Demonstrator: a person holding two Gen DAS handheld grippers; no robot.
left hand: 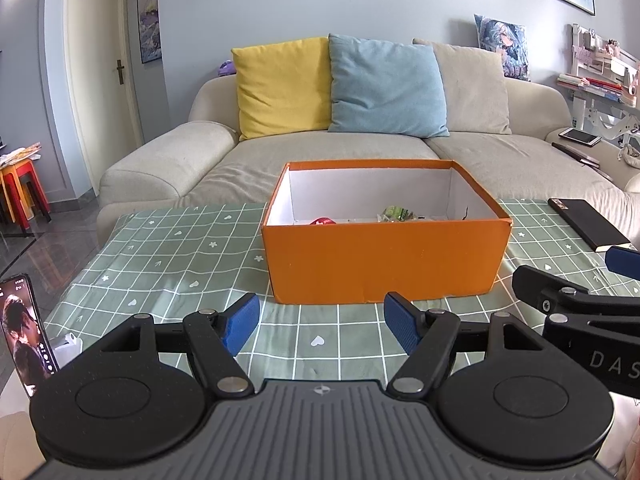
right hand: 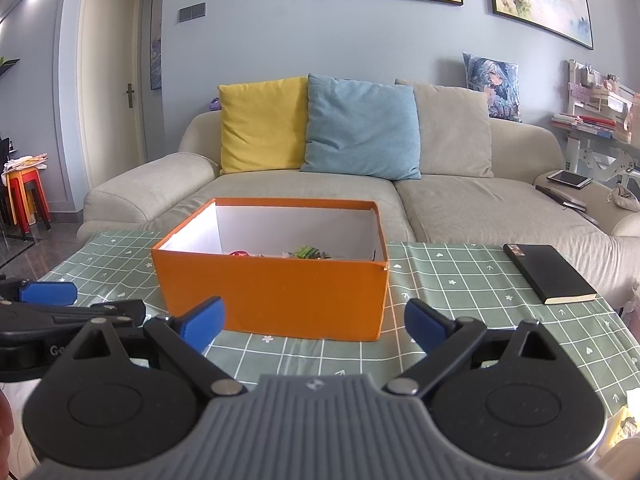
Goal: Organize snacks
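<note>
Both tongs hang side by side just above the bench (left hand: 160, 264), each spread wide with nothing between the blue pads. The left tongs (left hand: 320, 326) and the right tongs (right hand: 314, 322) both face the orange box (left hand: 384, 260), which stands straight ahead of them and a little beyond their tips, its open top turned up so that snacks can be dropped in from above. Inside, low against the far wall, lie a green snack packet (left hand: 396, 213) and a red snack (left hand: 325, 221); the near wall hides the rest of the floor of the box. No loose snack shows on the checked cloth ahead of either pair, so the sorting looks close to done or the remaining pieces lie out of view. A black notebook (right hand: 548, 272) rests ahead and to the right of the right tongs, well clear of the box, and a lit phone (left hand: 24, 328) stands propped to the left of the left tongs.
</note>
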